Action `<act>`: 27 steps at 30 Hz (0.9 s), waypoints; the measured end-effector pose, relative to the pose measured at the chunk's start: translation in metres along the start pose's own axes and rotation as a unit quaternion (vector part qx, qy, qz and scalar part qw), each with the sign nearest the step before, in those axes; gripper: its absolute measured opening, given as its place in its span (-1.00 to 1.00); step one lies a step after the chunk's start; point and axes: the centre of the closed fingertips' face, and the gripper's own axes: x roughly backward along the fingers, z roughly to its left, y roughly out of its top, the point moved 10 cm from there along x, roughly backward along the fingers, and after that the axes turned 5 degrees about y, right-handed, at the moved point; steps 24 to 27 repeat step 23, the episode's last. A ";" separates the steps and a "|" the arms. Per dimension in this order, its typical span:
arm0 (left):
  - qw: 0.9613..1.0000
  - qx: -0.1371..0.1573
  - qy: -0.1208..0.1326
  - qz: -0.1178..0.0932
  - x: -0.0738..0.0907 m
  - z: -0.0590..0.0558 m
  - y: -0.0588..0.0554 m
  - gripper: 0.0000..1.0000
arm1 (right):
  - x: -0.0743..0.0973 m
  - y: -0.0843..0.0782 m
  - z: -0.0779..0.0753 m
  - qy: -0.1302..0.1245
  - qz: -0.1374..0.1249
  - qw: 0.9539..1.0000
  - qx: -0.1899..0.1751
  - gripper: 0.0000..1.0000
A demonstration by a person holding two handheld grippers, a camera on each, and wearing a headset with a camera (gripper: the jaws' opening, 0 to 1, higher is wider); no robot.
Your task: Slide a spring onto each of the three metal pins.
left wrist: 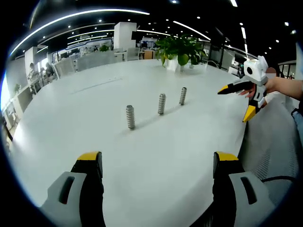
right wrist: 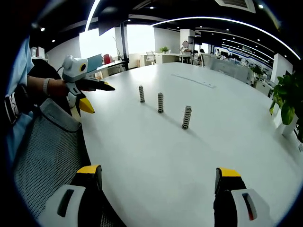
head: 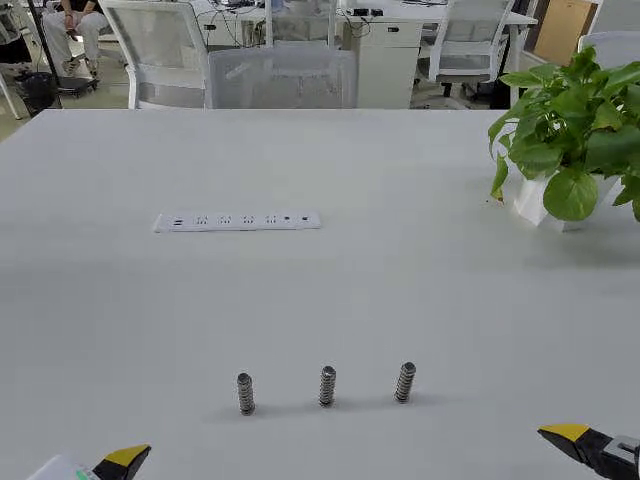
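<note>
A white table (head: 420,300) spans the head view. A white power strip (head: 238,221) lies flat on it, left of centre and toward the far side. Near the right edge a leafy green plant (head: 570,110) stands in a white pot (head: 528,200). Behind the far edge stands a grey mesh chair (head: 282,78), with a white chair (head: 155,45) to its left. Farther back is a white cabinet (head: 388,60), and a seated person (head: 75,25) is at top left. In the right gripper view a mesh seat (right wrist: 52,151) sits just beside the table's near edge.
</note>
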 end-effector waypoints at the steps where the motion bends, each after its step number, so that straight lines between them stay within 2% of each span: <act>1: 1.000 -0.001 0.000 0.000 0.000 0.000 0.000 0.93 | 0.000 0.000 0.000 0.000 0.000 1.000 0.001 0.99; 6: 1.000 0.006 0.004 -0.001 -0.002 0.001 -0.002 0.93 | 0.000 0.000 0.003 -0.001 -0.006 1.000 0.002 0.99; 11: 1.000 0.013 0.008 -0.002 -0.002 0.005 -0.003 0.93 | 0.000 -0.001 0.005 0.002 0.001 1.000 0.006 0.99; 16: 1.000 0.010 0.007 -0.001 -0.002 0.006 -0.003 0.93 | -0.002 -0.001 0.006 0.004 0.000 1.000 0.004 0.99; 20: 1.000 0.011 0.007 0.000 -0.002 0.007 -0.002 0.93 | -0.006 -0.004 0.009 0.009 0.013 1.000 0.011 0.99; 27: 1.000 0.008 0.006 0.000 -0.001 0.008 -0.002 0.93 | -0.008 -0.003 0.010 0.012 0.013 1.000 0.010 0.99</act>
